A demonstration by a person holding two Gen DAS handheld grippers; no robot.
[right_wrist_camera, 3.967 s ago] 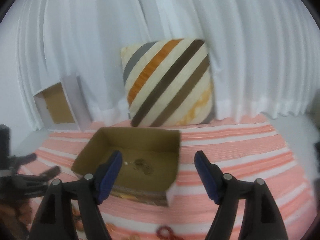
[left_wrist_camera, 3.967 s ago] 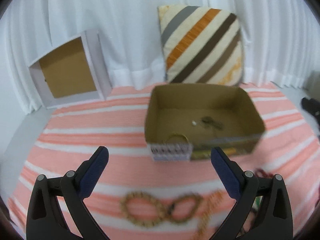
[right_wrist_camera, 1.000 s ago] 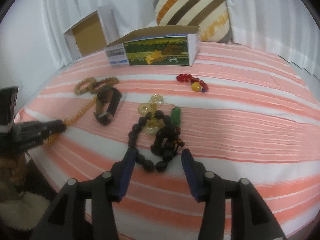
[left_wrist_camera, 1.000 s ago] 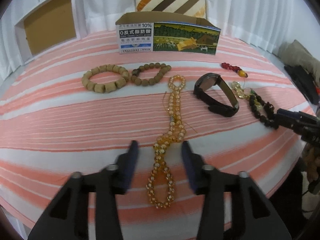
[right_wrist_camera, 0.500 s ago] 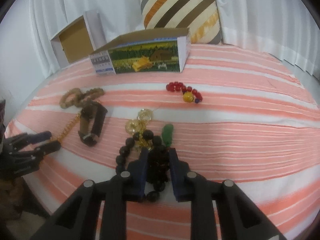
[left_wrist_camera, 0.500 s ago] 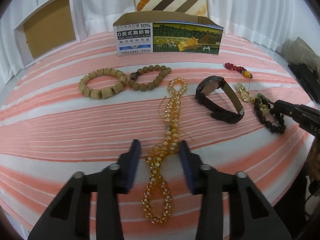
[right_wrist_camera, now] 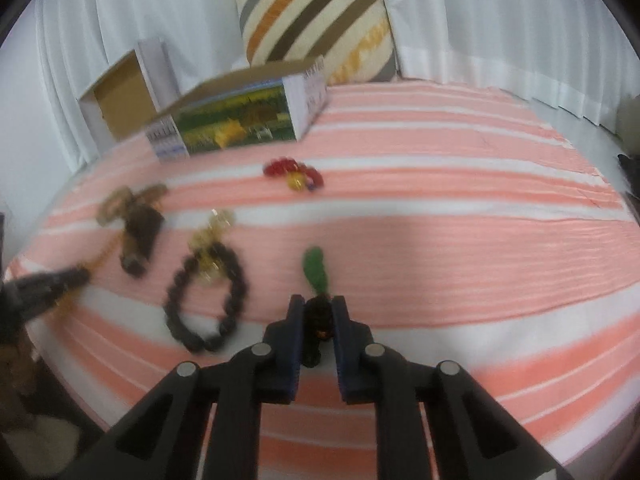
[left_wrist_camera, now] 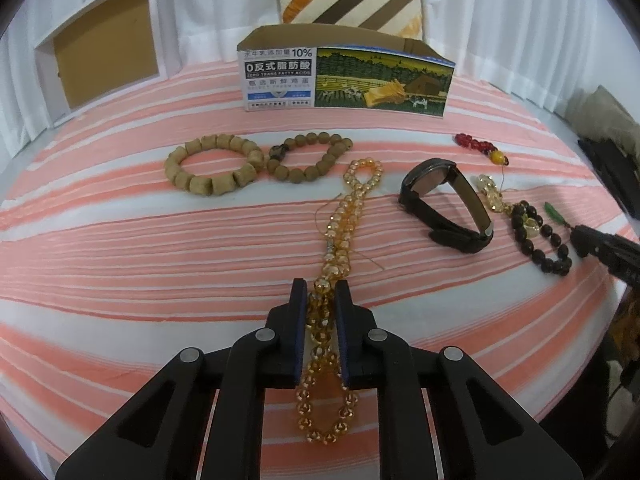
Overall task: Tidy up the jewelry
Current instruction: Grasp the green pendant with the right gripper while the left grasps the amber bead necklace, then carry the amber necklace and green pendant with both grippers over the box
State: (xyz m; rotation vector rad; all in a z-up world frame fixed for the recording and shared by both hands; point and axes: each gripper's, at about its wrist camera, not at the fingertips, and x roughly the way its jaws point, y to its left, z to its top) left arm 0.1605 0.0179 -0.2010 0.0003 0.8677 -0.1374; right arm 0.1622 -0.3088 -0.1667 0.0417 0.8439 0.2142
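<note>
My left gripper [left_wrist_camera: 321, 292] is pressed in on the amber bead strand [left_wrist_camera: 340, 232], and what the next move turns on is that this strand runs straight away from me along my fingers: its near loop lies under the tool, its far loop ends close to the cardboard box [left_wrist_camera: 346, 76] that sits ahead, open side up. So I judge a lift and a forward carry along that same line is what it calls for, with the long tail likely to drag over the striped cloth [left_wrist_camera: 120, 264]. The beads are faceted, translucent honey-yellow, doubled into a narrow figure with a thin loose thread beside it. My right gripper [right_wrist_camera: 317, 312] is closed on a small dark beaded piece with a green pendant [right_wrist_camera: 316, 270] pointing away from the tips (this view is blurred, so I cannot say how firm that grip is); the box lies ahead and to its left. The left hand is the one more squarely in line with the box.
</note>
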